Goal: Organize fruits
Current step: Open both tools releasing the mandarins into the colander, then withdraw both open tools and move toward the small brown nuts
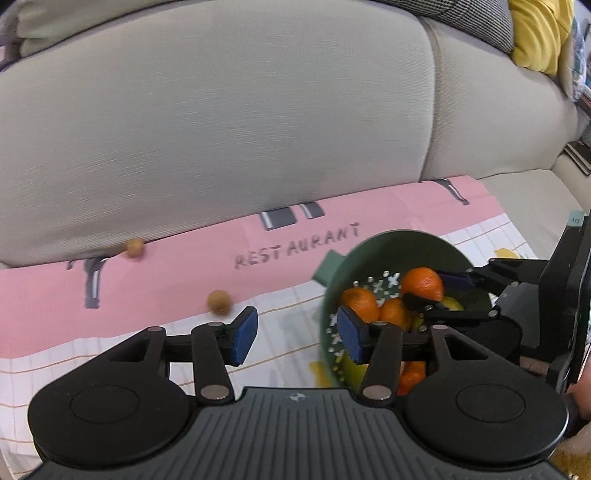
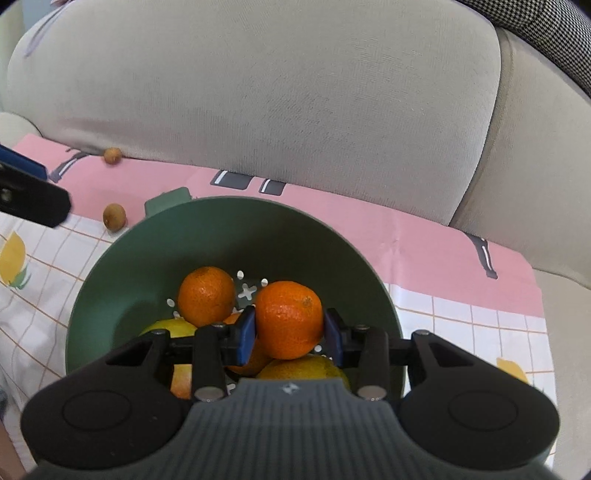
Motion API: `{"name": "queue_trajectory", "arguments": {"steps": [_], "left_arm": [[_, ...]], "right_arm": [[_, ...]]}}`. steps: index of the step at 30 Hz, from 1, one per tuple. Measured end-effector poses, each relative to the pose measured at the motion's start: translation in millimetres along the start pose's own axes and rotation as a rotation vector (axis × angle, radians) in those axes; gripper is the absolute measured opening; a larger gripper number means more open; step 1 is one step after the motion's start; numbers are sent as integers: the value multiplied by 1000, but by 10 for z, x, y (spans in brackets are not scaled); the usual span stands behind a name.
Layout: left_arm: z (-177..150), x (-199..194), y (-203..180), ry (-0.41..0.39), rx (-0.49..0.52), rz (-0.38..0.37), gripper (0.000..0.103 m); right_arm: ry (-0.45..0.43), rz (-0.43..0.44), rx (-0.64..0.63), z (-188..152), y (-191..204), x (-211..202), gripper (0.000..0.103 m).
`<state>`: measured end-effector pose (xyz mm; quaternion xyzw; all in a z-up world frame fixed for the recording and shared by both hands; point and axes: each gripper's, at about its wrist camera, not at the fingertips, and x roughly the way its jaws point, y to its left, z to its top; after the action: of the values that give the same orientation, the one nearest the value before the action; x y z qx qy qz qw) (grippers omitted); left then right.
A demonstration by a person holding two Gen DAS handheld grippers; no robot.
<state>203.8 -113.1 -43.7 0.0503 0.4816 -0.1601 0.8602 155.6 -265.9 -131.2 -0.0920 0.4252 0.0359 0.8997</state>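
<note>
A green colander bowl (image 2: 221, 236) stands on the cloth and holds several oranges and yellow lemons. My right gripper (image 2: 290, 334) is over the bowl, shut on an orange (image 2: 288, 319) that hangs above the other fruit. A second orange (image 2: 206, 295) lies behind it. The left wrist view shows the bowl (image 1: 388, 236) on the right with that held orange (image 1: 423, 282) in the right gripper (image 1: 434, 291). My left gripper (image 1: 297, 334) is open and empty, just left of the bowl. Two small brown longans (image 1: 219, 302) (image 1: 133, 247) lie on the cloth to the left.
A pink and white checked cloth (image 1: 166, 280) printed "RESTAURANT" covers the seat. Right behind it rises a beige sofa back cushion (image 1: 258, 110). A yellow cushion (image 1: 539, 33) sits at the far right. The far longan (image 2: 112, 155) rests against the cushion's foot.
</note>
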Motion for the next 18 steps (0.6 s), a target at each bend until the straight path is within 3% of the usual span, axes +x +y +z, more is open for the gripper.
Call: {"name": "queue_trajectory", "arguments": {"steps": [9,12,14,18], "left_arm": [[-183,-195,182,-27,-29,26,60],[-250,-262,223,-37,-36,29,60],[-294,-316,239,-48,-36,32,60],[-396,-435,276,-78,-29,47,60]], "right_arm": [[12,-47,-32,84,46,-86,39],[-13,-52,-28,118,79,-226,47],[-46,-68,-21,134,115,-359,59],[-109,-69,14,162,184,-611,64]]}}
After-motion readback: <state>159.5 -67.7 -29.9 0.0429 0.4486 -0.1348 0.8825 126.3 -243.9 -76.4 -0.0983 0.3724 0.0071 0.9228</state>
